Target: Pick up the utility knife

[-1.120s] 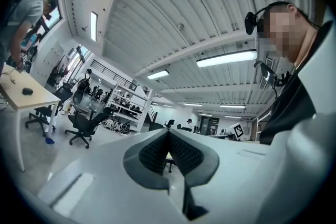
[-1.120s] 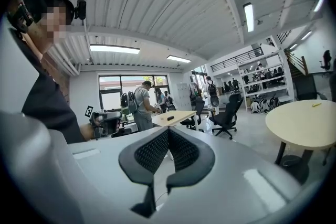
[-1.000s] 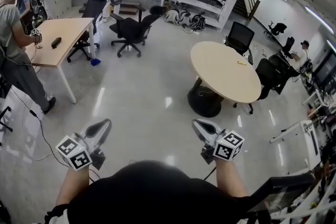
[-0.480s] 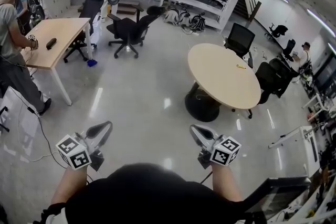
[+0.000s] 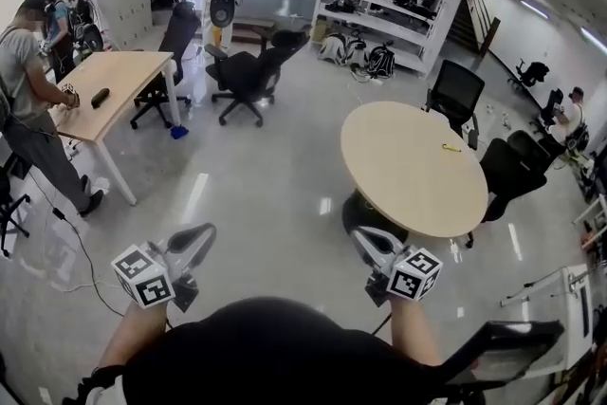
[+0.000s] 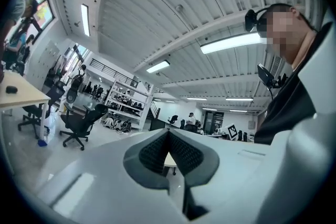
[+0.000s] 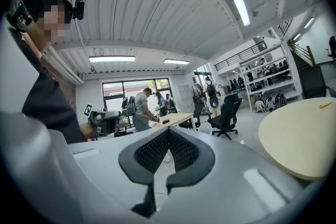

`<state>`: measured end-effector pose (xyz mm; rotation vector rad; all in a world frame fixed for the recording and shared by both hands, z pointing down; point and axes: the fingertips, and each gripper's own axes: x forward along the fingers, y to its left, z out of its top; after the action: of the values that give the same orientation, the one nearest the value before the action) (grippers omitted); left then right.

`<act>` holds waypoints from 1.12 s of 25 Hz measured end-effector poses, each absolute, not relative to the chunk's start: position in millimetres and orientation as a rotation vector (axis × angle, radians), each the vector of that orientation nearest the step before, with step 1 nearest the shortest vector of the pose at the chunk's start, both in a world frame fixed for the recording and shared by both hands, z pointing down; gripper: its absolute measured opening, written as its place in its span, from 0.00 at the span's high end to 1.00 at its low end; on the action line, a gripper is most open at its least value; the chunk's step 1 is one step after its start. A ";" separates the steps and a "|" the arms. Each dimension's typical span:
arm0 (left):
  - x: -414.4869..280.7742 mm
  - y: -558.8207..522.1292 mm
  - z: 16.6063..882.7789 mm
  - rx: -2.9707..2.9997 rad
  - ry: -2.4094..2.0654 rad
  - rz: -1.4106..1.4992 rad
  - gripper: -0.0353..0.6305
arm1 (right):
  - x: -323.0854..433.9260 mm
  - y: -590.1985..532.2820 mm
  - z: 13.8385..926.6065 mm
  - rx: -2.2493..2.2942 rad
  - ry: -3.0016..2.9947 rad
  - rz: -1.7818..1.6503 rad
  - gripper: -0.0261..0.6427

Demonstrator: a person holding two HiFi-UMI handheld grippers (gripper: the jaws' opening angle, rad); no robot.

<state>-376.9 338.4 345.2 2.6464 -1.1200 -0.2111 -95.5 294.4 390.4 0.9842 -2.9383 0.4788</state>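
The utility knife [image 5: 450, 147] is a small yellow thing lying on the far right part of the round beige table [image 5: 398, 175]; it also shows in the right gripper view [image 7: 325, 105] on that table [image 7: 299, 139]. Both grippers are held out level above the grey floor, well short of the table. My left gripper [image 5: 205, 233] is shut and empty, its dark pads meeting at the tip [image 6: 168, 131]. My right gripper [image 5: 361, 238] is shut with nothing in it too [image 7: 168, 130], and its tip is close to the table's near edge in the head view.
A rectangular wooden table [image 5: 128, 76] stands at the left with a person [image 5: 28, 100] at it. Black office chairs [image 5: 251, 71] [image 5: 460, 90] [image 5: 512, 171] stand around the floor. White shelving [image 5: 389, 0] fills the back. The round table has a dark pedestal base [image 5: 365, 209].
The whole view has moved forward: the round table and the knife now sit nearer and larger. Both grippers keep their places in the view and stay shut.
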 end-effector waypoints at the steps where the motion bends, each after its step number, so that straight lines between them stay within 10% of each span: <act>1: -363.7 330.6 346.4 2.635 -1.123 -0.214 0.96 | -83.8 285.5 392.6 0.975 -2.945 0.487 0.94; 11: -294.1 269.2 359.0 2.601 -1.154 -0.141 0.96 | -18.5 218.6 418.4 0.932 -2.969 0.580 0.94; 28: -399.0 108.3 350.7 2.688 -0.989 -0.225 0.96 | -109.7 97.5 387.1 1.115 -2.873 0.473 0.94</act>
<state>-399.0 108.3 350.7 2.6879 -0.9889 -0.2250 -109.7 97.5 387.1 1.1150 -2.8729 0.4727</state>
